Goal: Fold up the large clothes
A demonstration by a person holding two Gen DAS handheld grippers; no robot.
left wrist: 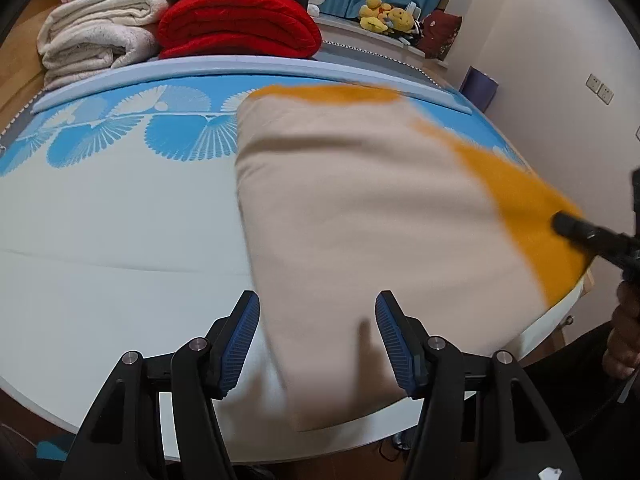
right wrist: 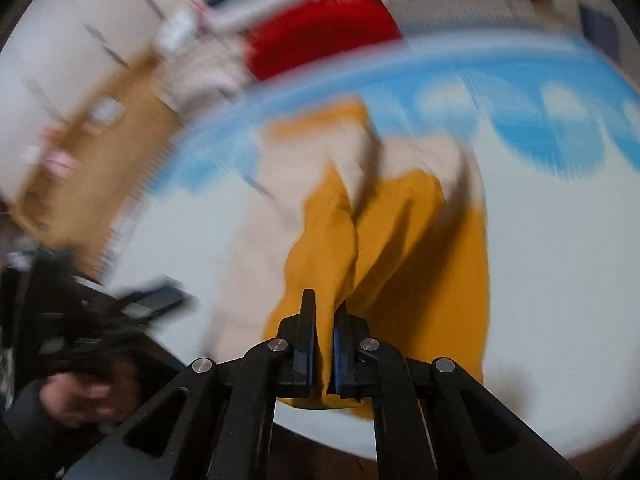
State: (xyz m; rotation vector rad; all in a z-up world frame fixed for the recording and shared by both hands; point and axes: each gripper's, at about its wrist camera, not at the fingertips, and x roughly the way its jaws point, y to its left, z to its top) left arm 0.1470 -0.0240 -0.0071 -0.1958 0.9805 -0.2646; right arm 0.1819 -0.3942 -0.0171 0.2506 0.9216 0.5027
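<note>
Here the right gripper (right wrist: 325, 312) is clamped on a mustard fold of the garment (left wrist: 360, 216), its jaws nearly together with cloth pinched between them. The left gripper (left wrist: 316, 336) is spread wide and holds nothing, its fingers either side of the garment's cream near edge. The garment lies on the bed (left wrist: 100, 240), toward its right side. The step is judged to be a fold-over: the held edge should be carried across low and evenly while the cream panel is steadied.
</note>
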